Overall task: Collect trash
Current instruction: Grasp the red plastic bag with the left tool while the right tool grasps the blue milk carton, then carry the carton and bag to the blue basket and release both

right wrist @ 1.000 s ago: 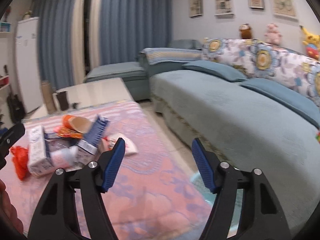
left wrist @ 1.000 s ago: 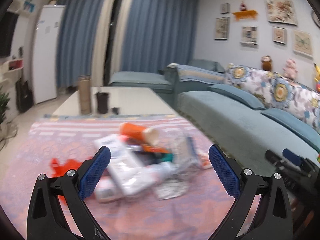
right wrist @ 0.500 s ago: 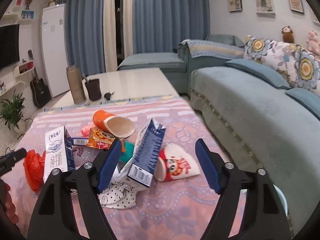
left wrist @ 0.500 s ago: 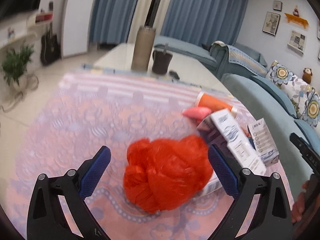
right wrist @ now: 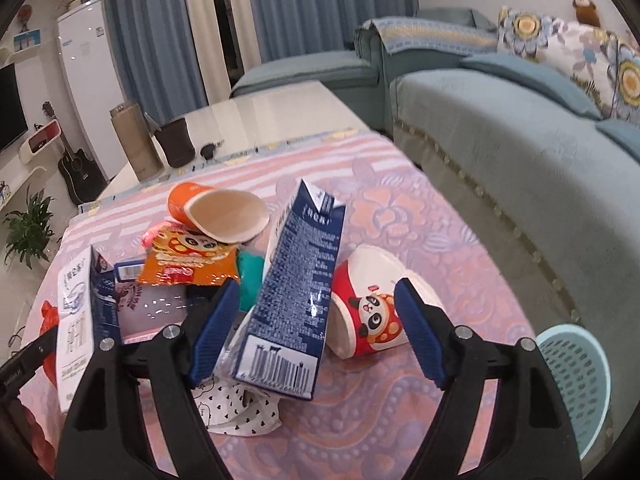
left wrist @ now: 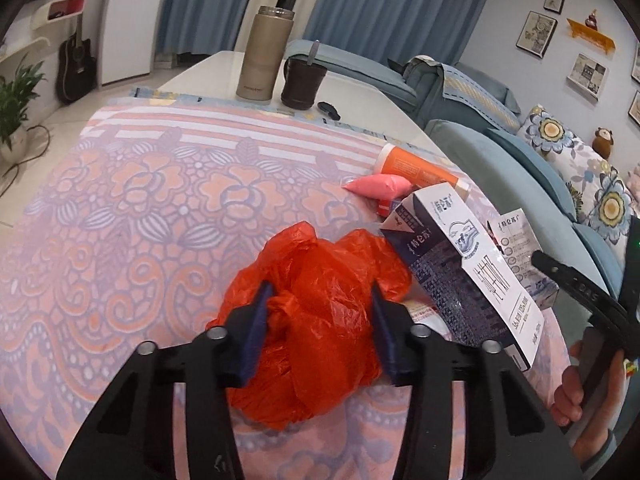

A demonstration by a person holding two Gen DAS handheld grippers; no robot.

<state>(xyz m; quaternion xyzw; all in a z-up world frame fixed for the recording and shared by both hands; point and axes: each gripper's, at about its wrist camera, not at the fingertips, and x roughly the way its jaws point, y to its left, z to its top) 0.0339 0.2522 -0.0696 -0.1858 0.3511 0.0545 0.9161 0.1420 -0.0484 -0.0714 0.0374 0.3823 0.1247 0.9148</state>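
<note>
Out at the left of the table, the left gripper is down over the crumpled red plastic bag, its jaws closing, and the blue pads are pressing into the plastic on both sides. The bag lies on the floral tablecloth, touching a white and navy milk carton lying on its side just to its right. Past that carton sit a pink pouch and an orange paper cup tipped over. Far back on the bare tabletop stand a tan flask and a dark mug.

Moving right, the right gripper hangs over the heap, jaws opening, with a navy carton standing tilted between them and no pad touching it. To the left of that carton lies an orange snack wrapper; to its right, a red panda cup on its side. Further right, off the table's edge, a pale blue basket sits low beside the sofa
</note>
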